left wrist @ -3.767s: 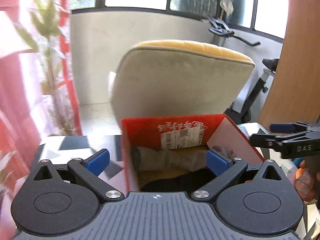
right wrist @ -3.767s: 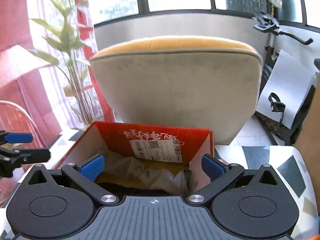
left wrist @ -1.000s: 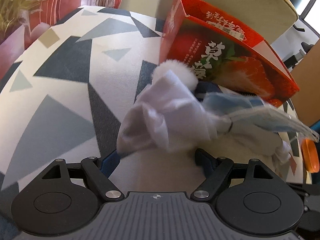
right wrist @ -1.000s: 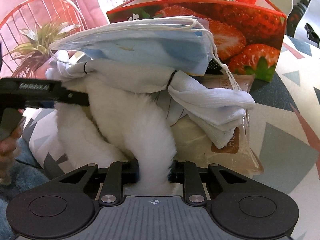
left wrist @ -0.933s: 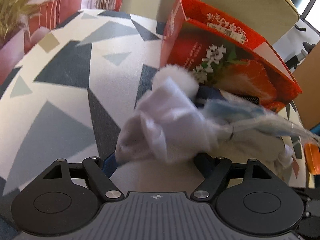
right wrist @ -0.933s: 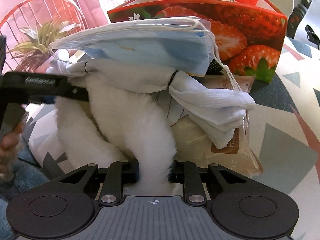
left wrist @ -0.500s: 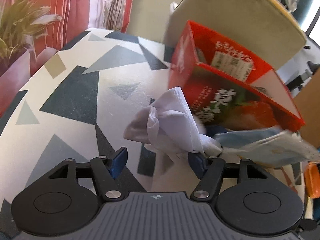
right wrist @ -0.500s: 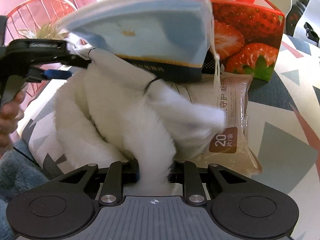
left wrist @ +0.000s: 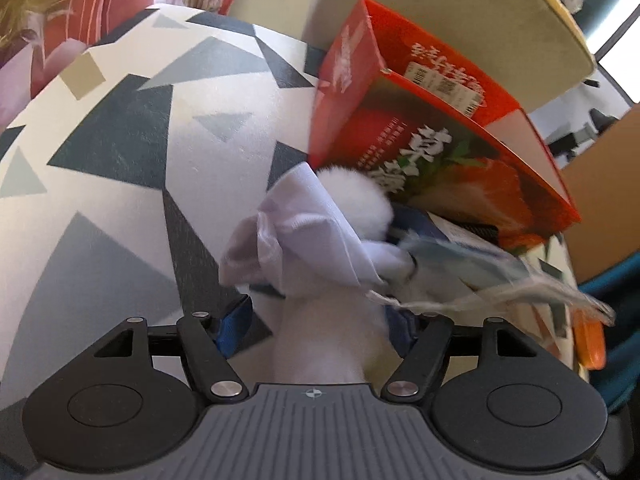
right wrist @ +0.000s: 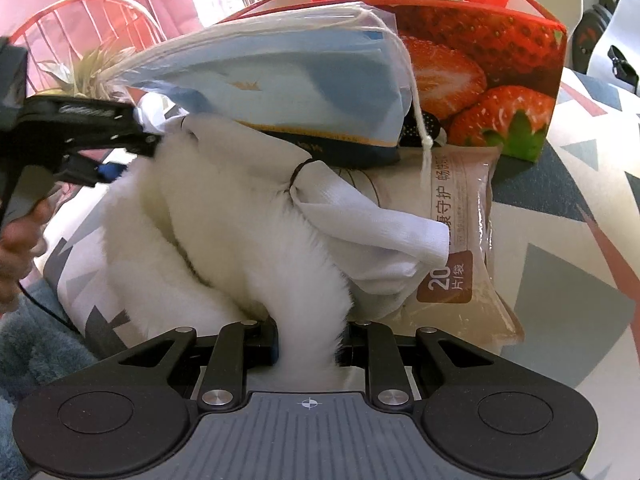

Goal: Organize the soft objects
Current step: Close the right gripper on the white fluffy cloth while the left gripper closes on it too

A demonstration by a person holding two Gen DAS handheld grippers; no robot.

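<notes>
A long white fluffy piece (right wrist: 240,220) lies bunched on the table in front of the red strawberry box (right wrist: 480,60). My right gripper (right wrist: 308,344) is shut on its near end. A white cloth tied with a black band (right wrist: 380,240) drapes over it, and a stack of blue face masks (right wrist: 288,80) rests tilted on top. My left gripper (left wrist: 320,320) straddles the fluffy piece's other end (left wrist: 328,340); its jaws are opening and a gap shows beside the left pad. The cloth (left wrist: 304,232), the masks (left wrist: 460,256) and the box (left wrist: 460,128) lie just beyond it.
A brownish plastic packet (right wrist: 460,240) lies under the pile against the box. The table (left wrist: 120,160) has a triangle pattern. A beige chair back (left wrist: 460,20) stands behind the box. At the left are a red wire chair (right wrist: 80,20), a plant (right wrist: 92,68) and a hand (right wrist: 20,240).
The left gripper pulled back and up, and the mask stack tipped up at its left end. The white cloth shifted with it. The right gripper kept still on the fluffy piece.
</notes>
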